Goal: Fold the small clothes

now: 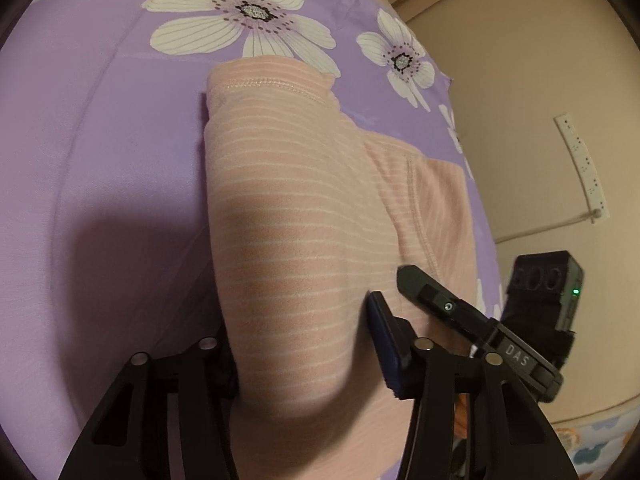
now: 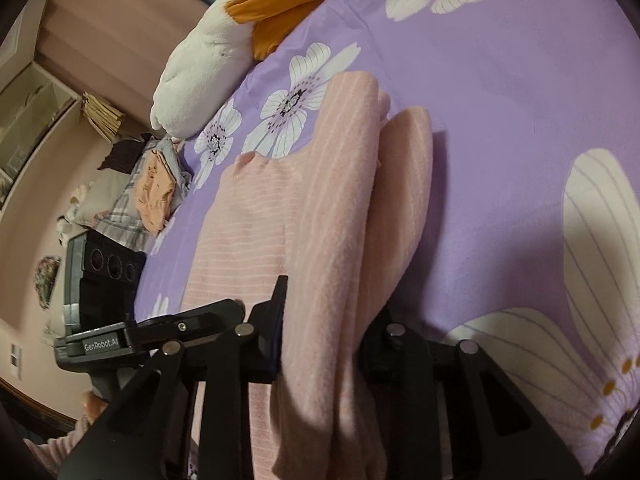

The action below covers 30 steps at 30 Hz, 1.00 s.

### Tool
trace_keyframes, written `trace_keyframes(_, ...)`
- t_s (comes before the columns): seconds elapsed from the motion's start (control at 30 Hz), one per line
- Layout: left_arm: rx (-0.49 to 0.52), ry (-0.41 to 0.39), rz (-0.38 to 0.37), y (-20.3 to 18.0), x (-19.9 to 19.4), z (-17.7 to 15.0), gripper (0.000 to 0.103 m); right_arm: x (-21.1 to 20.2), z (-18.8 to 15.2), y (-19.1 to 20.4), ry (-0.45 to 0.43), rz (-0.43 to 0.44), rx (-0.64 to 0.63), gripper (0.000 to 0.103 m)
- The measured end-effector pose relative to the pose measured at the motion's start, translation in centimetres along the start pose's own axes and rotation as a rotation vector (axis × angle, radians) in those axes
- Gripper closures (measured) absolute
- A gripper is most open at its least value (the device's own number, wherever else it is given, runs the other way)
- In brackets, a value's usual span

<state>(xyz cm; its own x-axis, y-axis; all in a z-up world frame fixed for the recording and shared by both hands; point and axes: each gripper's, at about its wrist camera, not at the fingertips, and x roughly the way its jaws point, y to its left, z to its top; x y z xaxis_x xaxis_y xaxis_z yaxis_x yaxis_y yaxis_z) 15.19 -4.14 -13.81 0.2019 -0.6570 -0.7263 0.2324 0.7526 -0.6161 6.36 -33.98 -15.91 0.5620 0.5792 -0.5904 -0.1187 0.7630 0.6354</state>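
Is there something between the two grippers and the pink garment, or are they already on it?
Nothing visible stands between. The pink garment lies on the purple sheet, and a raised fold of it sits between the fingers of both the left gripper and the right gripper. How tightly the jaws press it cannot be told.

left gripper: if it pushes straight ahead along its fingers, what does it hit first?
The pink striped garment. Its fabric already sits between the left gripper fingers and runs forward along that line. Beyond its far hem lies the purple floral bedsheet. Depth is unclear, so it may bunch the fabric rather than slide over it.
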Motion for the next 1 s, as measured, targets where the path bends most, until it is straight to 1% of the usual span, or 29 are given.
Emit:
trace_keyframes(0.2, 0.025, -0.015, 0.038, -0.6, -0.4, -0.5, 0.058, -0.5, -0.3, 2.4, -0.038, -0.073, -0.082, 0.076)
trace_keyframes(0.4, 0.043, -0.026, 0.061, -1.1, -1.2, -1.2, 0.058, -1.2, -0.9, 4.2, -0.049, -0.098, -0.131, 0.077)
trace_keyframes(0.6, 0.057, -0.036, 0.068, -1.7, -2.1, -1.7, 0.058, -2.1, -2.3, 5.6, -0.051, -0.102, -0.153, 0.077)
trace_keyframes(0.83, 0.065, -0.055, 0.067, -1.9, -4.1, -3.5, 0.058, -3.3, -4.4, 7.9, -0.049, -0.112, -0.2, 0.077)
trace_keyframes(1.0, 0.064, -0.071, 0.064, -1.6, -5.7, -4.7, 0.058, -4.0, -5.6, 9.2, -0.049, -0.099, -0.218, 0.077)
